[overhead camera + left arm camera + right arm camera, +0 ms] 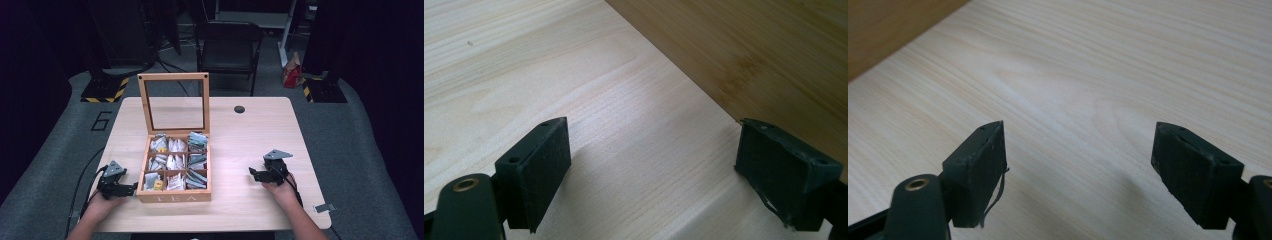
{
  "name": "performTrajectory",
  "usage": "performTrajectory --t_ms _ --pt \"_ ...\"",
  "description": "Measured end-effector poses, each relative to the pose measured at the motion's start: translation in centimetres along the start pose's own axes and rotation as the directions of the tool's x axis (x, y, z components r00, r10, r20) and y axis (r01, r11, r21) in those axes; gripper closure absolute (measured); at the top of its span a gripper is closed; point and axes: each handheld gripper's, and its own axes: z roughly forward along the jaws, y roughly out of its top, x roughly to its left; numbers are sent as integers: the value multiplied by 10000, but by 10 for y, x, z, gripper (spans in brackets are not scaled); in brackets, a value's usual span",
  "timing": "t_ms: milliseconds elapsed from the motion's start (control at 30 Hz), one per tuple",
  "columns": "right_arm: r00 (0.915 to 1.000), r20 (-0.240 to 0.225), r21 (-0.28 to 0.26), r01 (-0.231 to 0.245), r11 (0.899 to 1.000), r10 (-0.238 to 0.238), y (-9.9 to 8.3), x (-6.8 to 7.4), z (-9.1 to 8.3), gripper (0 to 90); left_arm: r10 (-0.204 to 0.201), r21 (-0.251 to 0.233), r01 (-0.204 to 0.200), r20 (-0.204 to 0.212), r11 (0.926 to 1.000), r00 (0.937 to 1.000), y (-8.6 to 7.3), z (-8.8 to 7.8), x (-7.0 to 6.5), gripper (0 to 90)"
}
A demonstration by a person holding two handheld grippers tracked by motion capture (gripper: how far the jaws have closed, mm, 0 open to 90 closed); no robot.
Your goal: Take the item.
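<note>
A wooden tea box [173, 196] marked TEA stands open at the table's middle, its glass-paned lid [174, 102] upright, its compartments holding several tea bags [174, 162]. My left gripper [134, 189] rests on the table just left of the box's front corner, open and holding nothing; in the left gripper view [654, 165] the box's wooden wall [749, 55] runs close past the right-hand jaw. My right gripper [251, 173] lies on the table well right of the box, jaws wide apart over bare wood [1078, 160], pointing toward the box [888, 30].
The light wooden table [250, 130] has a dark round grommet [239, 109] near its far edge and a small metal clip [325, 207] at the near right corner. A black chair [227, 47] stands beyond the table. Bare tabletop lies between the box and my right gripper.
</note>
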Motion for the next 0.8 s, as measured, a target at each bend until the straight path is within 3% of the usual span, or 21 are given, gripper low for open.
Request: performTrajectory --t_ms 100,233,267,433,600,800 --pt "9999 -88 -2 -116 9999 116 3 4 -2 218 -49 -24 49 3 10000 10000 0 0 0 139" --pt "9996 -249 -170 101 9998 -106 7 9 -5 224 0 -18 0 -20 10000 10000 0 0 0 139" --pt "9990 -448 -266 -66 9996 54 9 11 -7 233 -5 -17 5 -18 10000 10000 0 0 0 139" --pt "9982 -577 -487 -198 9986 170 15 16 -13 234 -4 -14 4 -21 10000 10000 0 0 0 139" --pt "9981 -588 -690 118 9976 -159 23 21 -22 235 -3 -13 3 -18 10000 10000 0 0 0 139" --pt "9963 -855 -674 46 9977 -103 28 28 -28 237 -3 -16 3 -22 10000 10000 0 0 0 139"
